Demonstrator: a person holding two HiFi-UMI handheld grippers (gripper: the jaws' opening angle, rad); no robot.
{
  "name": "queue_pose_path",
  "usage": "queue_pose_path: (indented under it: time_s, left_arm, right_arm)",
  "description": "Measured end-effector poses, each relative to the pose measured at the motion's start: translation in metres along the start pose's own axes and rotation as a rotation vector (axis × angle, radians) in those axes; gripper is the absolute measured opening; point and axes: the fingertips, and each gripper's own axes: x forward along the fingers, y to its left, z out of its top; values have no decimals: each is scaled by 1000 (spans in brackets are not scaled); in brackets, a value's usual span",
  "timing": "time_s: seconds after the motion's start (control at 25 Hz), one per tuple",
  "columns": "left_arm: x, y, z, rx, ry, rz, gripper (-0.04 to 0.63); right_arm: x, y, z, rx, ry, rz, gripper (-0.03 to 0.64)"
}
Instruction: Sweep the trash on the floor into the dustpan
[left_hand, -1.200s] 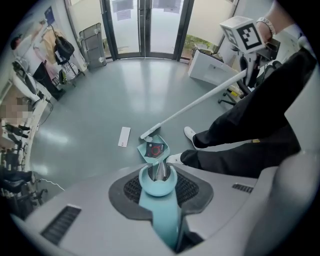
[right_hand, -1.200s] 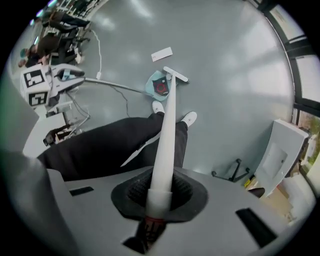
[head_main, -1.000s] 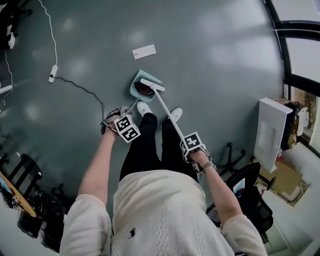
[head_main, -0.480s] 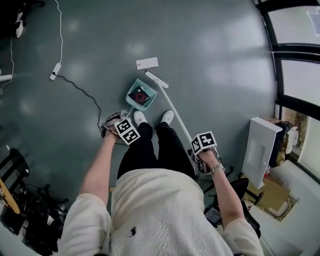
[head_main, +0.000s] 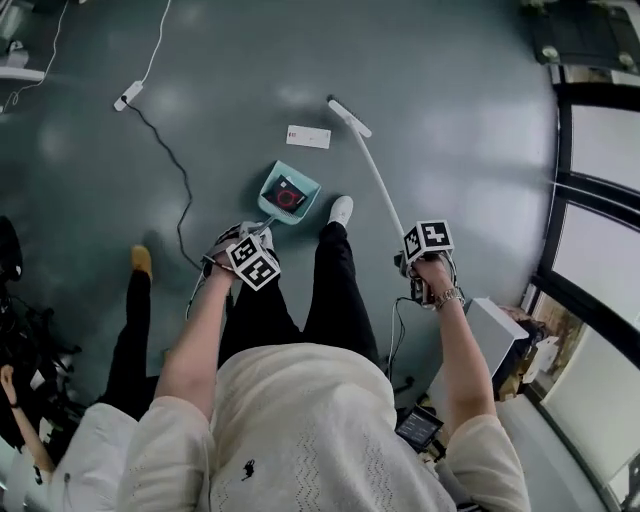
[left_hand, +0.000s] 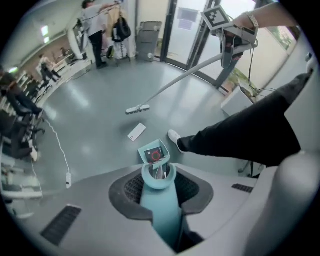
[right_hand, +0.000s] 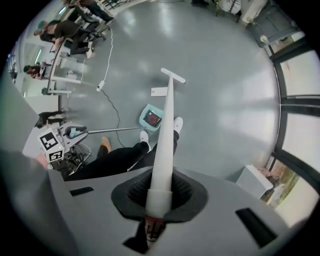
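— Left gripper (head_main: 247, 252)?
— Clamped on the dustpan (head_main: 270, 189) handle; it sits on the floor by a shoe (head_main: 341, 210), trash (head_main: 289, 194) inside, a card (head_main: 308, 137) just beyond
— Right gripper (head_main: 424, 266)?
— Pinching the broom (head_main: 375, 175) stick, head near the card

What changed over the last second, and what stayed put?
The broom head swung away from the dustpan mouth, out past the white card. The red-and-black trash stays in the dustpan, the card stays unswept on the floor, and the left hand-held gripper and right hand-held gripper keep their grips on dustpan handle and broom.
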Motion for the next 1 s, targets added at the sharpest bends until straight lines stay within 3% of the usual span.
queue_pose_path:
  time_s: [0.28,0.48,0.72,1.0]
  left_arm:
    - [24,-19,53,-369,-16,31,92]
    - [40,-48,83,-490,-9,70,93]
    - [45,-66,83,-602,27,80,92]
    - [41,-60,79,-596,31,98,92]
  right_arm:
    - [-45,-71,125,-254,71,-160,49]
    - [-44,-109,170,-412,124,-287,48]
    - [-13,-113,122,-554,223,-336,49]
    - [-5,-121,39,-670,339,-337,49]
